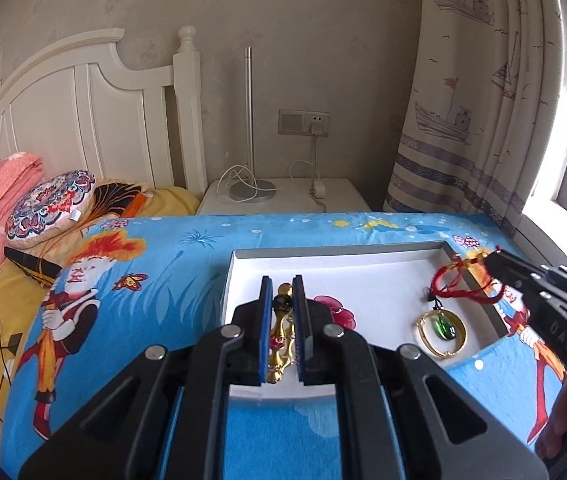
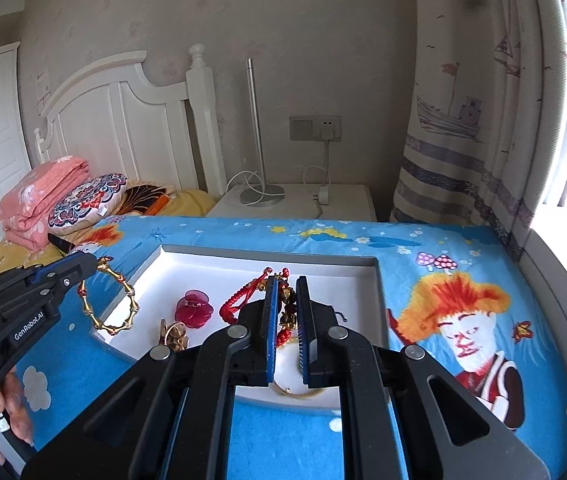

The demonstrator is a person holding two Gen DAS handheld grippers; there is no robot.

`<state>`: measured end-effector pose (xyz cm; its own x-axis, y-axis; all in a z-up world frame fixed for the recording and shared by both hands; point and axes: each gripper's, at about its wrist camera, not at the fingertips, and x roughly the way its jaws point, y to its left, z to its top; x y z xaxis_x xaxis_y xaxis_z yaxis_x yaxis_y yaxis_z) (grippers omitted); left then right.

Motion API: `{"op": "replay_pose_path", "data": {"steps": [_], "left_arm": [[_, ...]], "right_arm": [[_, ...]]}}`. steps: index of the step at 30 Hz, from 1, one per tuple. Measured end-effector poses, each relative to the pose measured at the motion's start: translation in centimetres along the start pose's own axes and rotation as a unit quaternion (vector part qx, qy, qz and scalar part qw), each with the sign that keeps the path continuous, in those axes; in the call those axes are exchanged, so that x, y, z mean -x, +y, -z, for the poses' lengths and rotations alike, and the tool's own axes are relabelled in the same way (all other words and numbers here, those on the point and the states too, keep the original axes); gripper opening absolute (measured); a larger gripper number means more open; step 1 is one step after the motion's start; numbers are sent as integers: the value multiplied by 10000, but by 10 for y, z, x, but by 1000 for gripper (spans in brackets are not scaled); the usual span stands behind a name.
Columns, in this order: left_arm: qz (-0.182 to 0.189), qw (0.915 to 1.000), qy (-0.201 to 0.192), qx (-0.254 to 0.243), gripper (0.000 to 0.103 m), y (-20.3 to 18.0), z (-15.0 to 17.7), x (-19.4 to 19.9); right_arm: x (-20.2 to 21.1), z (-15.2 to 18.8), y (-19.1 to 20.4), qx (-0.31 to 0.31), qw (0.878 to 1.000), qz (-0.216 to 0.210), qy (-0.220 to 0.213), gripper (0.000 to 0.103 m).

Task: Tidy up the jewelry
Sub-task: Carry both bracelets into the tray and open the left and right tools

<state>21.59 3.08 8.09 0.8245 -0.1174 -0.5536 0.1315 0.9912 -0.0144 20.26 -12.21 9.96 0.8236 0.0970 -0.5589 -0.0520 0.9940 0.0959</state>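
Jewellery in both grips, over a shallow white cardboard box [image 1: 239, 256] set on a blue cartoon-printed cloth [image 1: 187, 248]. Left gripper [image 1: 282, 280] clenched on a gold bangle of bamboo-like metal links [image 2: 111, 300], pinched near the fingertips, most of the loop dangling free across the box's left rim in the right wrist view. Right gripper [image 2: 285, 280] clamped on a red braided cord bracelet strung with gold beads [image 2: 243, 300], held over the right part of the box, red loops hanging slack around the pads. Already lying inside the box: a gold ring pendant with a green stone [image 1: 441, 330] on a dark cord, and a translucent pink flower-shaped ornament [image 2: 194, 308], apart from each other on the white floor. Probably light, both held pieces, yet very different in hand. Bangle: hard, smooth and jointed, likely to swing, fold at the links and slide between flat pads; best pinched squarely across a single link and lowered right to the floor of the box before release. Cord bracelet: soft, limp and grippy, unlikely to slip but prone to snagging on the pads or dragging across the pendant's cord; best held at the beaded section for the extra bulk. Worth setting each piece on a bare patch, well apart from the others, to avoid tangles. Fragile-looking, the pink flower; no pressing down on it.
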Motion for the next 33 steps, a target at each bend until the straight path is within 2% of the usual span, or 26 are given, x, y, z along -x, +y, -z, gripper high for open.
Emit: {"op": "replay_pose_path", "data": {"steps": [8, 18, 27, 33], "left_arm": [[-39, 9999, 112, 64, 9, 0, 8, -26], [-59, 9996, 209, 184, 10, 3, 15, -49], [-32, 9992, 340, 219, 10, 5, 22, -59], [-14, 9990, 383, 229, 16, 4, 25, -63]], "right_arm": [[-37, 14, 13, 122, 9996, -54, 254, 10], [-60, 25, 12, 89, 9988, 58, 472, 10], [-69, 30, 9, 24, 9981, 143, 601, 11], [-70, 32, 7, -4, 9977, 134, 663, 12]]}}
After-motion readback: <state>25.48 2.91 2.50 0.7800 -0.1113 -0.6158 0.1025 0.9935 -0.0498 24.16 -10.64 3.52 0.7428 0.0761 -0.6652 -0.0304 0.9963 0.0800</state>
